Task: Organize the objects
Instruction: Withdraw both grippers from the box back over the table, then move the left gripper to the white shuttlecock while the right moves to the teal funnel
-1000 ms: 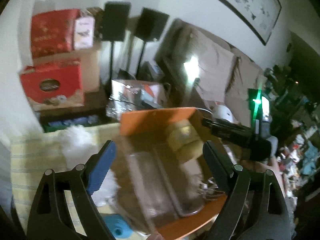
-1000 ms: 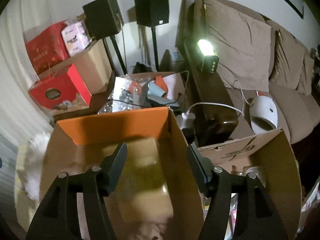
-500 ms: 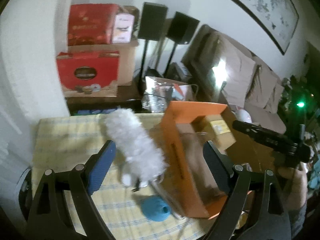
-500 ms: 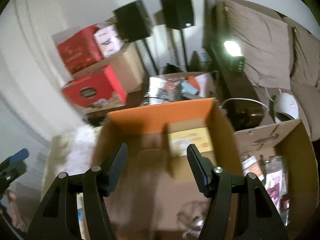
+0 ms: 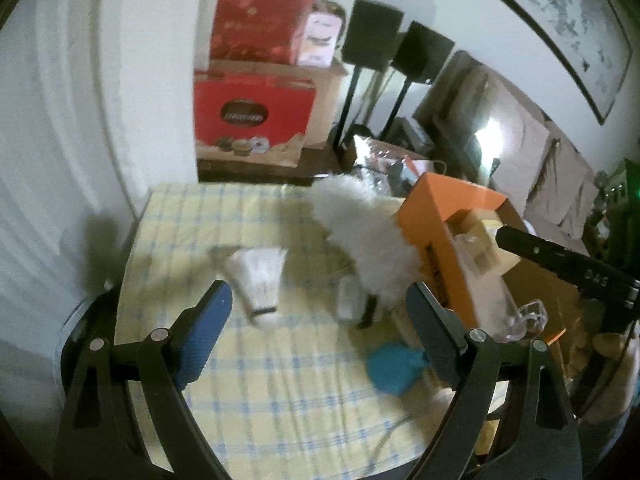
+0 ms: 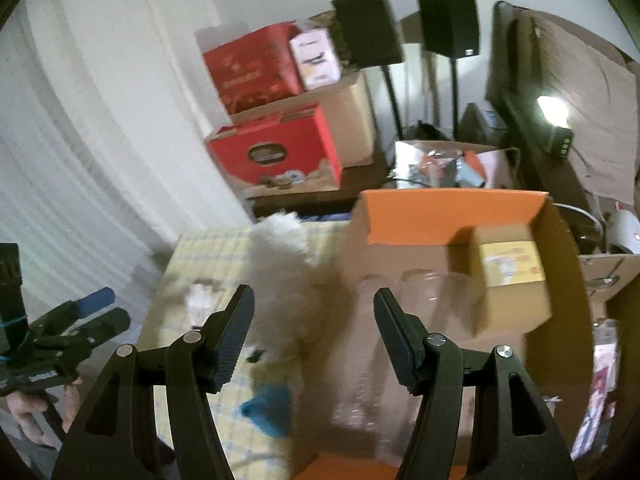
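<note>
Orange box [image 6: 452, 220] — holds yellow-labelled carton [image 6: 510, 270], clear plastic items; left gripper [image 5: 318, 320], right gripper [image 6: 314, 326] — both spread, empty.

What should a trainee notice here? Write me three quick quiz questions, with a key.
1. Fill in: the shuttlecock lies on a ___ checked cloth.
2. Which lies right beside the orange box? A) white duster B) shuttlecock C) a kettle
3. True or false: the left gripper and right gripper both have open, empty fingers.

Key: 1 yellow; 2 A; 3 true.
</note>
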Demonstrator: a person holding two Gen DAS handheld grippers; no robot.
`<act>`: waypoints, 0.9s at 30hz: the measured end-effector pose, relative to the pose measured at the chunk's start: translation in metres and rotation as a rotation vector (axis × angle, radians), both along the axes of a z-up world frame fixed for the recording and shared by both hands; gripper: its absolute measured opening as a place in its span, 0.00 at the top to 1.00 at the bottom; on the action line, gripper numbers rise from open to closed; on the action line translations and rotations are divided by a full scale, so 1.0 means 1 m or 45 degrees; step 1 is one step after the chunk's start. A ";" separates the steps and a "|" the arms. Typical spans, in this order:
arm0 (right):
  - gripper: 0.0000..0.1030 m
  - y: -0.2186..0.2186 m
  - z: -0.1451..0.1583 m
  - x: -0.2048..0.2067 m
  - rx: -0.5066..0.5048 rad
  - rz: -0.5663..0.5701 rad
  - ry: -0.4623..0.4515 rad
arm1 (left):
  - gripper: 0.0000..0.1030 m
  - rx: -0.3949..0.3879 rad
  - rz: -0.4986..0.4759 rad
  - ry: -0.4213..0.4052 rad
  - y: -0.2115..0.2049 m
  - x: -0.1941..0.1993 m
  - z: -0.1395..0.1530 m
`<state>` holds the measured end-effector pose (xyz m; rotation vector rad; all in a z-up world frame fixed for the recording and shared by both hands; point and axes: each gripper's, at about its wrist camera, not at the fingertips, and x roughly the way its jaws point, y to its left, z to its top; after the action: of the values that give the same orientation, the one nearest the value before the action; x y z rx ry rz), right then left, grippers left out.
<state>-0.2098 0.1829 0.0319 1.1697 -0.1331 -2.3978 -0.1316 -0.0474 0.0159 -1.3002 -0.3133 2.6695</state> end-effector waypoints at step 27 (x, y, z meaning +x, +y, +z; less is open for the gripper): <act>0.51 -0.063 -0.059 0.088 0.108 0.059 0.106 | 0.15 -0.011 0.128 -0.065 -0.048 0.018 -0.061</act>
<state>-0.1217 0.1195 -0.0271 1.0960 0.0226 -2.4277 -0.1135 -0.0950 -0.0455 -1.3931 -0.3832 2.7254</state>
